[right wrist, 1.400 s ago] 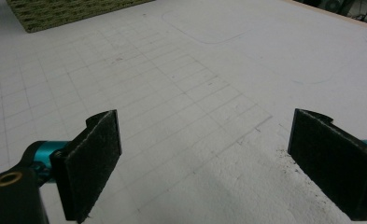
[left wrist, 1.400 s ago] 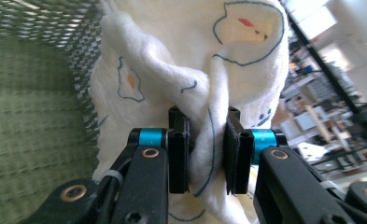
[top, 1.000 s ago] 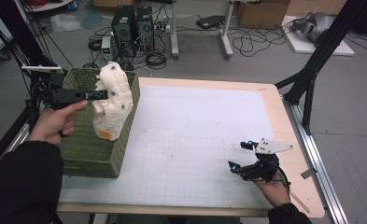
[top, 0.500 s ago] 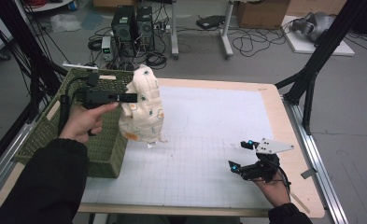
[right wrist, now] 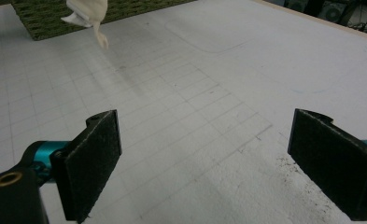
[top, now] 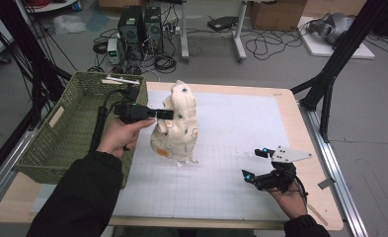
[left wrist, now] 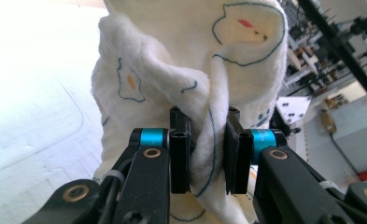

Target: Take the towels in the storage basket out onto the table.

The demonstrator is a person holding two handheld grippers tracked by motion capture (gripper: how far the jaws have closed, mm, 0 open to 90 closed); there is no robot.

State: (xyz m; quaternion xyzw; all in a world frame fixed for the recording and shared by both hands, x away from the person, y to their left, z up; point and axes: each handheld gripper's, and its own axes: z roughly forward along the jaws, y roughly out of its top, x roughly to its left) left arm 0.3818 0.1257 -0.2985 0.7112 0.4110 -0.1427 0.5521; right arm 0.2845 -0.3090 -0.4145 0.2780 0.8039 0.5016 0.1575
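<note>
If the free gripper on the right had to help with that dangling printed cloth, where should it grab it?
Probably the loose bottom tip. The cloth hangs from the left gripper, which pinches a bunched fold partway up, so its lower corner trails free just above the white mat. The right gripper, jaws open, could come in level from its own side and close on that thin hanging corner.

We carried the cream printed cloth bundle [top: 177, 123], pinched in our left gripper [top: 165, 113], away from the green woven basket [top: 58, 143], across its right rim, out over the white gridded mat [top: 231, 163], lower tip nearing it.
</note>
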